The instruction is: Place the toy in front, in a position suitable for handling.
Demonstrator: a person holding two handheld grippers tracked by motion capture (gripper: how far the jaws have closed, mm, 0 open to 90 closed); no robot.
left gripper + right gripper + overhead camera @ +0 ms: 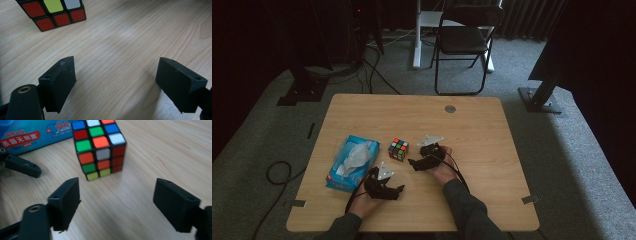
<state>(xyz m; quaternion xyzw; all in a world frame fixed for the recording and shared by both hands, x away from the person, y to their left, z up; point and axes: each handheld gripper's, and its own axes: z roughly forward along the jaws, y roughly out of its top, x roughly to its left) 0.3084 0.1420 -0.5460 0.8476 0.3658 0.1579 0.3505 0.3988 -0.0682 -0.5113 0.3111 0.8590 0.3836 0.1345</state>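
cube (398,149) sits mid-desk (472,130), tissue box (352,162) on its left-edge side | right hand-held gripper (413,163) jaws spread wide, lined up on it, probably to grab | left hand-held gripper (400,188) also gaping, parked toward near edge, empty

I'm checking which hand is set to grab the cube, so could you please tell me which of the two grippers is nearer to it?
The right gripper, just right of the cube, is nearer; the left gripper sits farther back toward the person.
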